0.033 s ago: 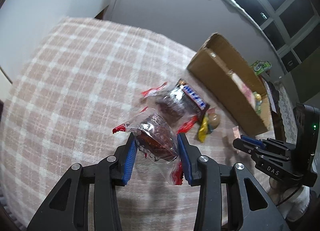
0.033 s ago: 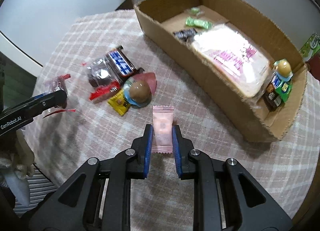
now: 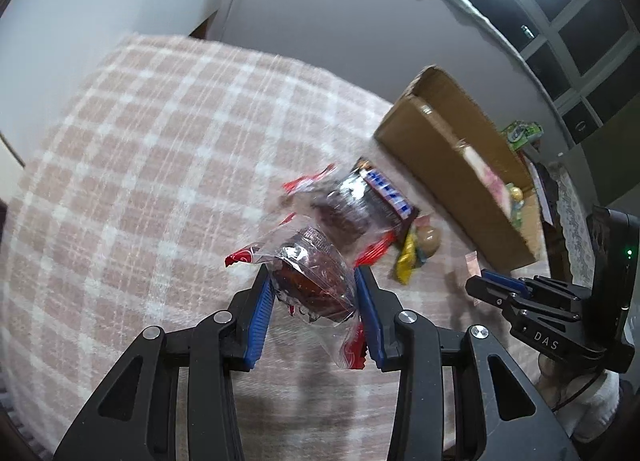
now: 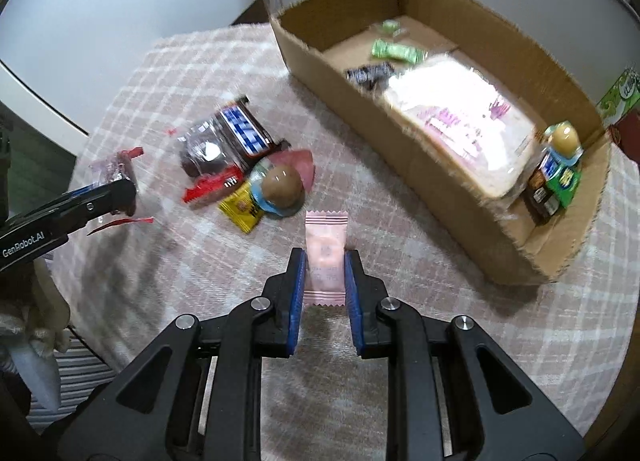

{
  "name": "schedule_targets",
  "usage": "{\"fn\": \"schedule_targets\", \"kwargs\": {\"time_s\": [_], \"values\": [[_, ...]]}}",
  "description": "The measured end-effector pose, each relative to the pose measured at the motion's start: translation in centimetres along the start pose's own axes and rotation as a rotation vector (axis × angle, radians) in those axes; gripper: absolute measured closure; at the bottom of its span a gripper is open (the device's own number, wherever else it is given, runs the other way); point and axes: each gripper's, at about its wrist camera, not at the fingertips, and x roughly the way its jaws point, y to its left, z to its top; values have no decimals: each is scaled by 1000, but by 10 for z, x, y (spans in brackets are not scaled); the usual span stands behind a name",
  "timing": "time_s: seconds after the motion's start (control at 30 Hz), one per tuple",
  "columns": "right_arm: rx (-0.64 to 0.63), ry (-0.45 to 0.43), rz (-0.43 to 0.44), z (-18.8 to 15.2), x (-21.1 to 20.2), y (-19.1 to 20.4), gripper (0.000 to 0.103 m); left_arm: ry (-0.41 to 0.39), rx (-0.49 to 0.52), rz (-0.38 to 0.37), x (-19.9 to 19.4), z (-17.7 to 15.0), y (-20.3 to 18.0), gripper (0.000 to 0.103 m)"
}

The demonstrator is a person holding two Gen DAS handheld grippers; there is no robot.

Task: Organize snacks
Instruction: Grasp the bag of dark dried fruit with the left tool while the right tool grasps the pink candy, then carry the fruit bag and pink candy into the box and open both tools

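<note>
My left gripper (image 3: 314,297) is shut on a clear-wrapped brown cake with red ends (image 3: 308,281) and holds it above the checked tablecloth (image 3: 140,165). My right gripper (image 4: 325,273) is shut on a pink sachet (image 4: 325,253), just above the cloth. A pile of snacks lies between them: a Snickers bar (image 4: 244,131), a wrapped brownie (image 4: 202,153), a red wrapper (image 4: 212,186), a yellow sweet (image 4: 242,207) and an egg-shaped toy (image 4: 282,187). The cardboard box (image 4: 432,185) at right holds a bread pack (image 4: 460,121), green sweets (image 4: 394,51) and small packets.
The left gripper shows at the left edge of the right wrist view (image 4: 68,213). The right gripper shows at the right of the left wrist view (image 3: 532,301). The round table's edge curves close on the near side. A green carton (image 4: 620,95) stands behind the box.
</note>
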Motion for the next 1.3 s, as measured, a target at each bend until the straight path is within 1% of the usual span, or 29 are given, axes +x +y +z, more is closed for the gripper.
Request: {"fn": "schedule_targets", "kwargs": {"time_s": [0.3,0.47,0.67,0.87,1.07,1.3], "values": [[30,-108,1,21,-52,-22,83,-64,129,-46,-9,42,-54,64],[49,-146,-9,34,-66,-31,83,-74,178,-64,-2,57,-75,64],[59,-168,-34,48,-65,-41,83,-77,230,-80,12,75,-97,64],[95,-170,-77,59,-59,-63,83,-58,258,-93,32,87,-115,64],[120,-158,-113,63,-50,-84,83,-38,260,-102,46,95,-122,64],[133,-138,-137,67,-36,-100,83,-12,269,-87,60,100,-125,64]]}}
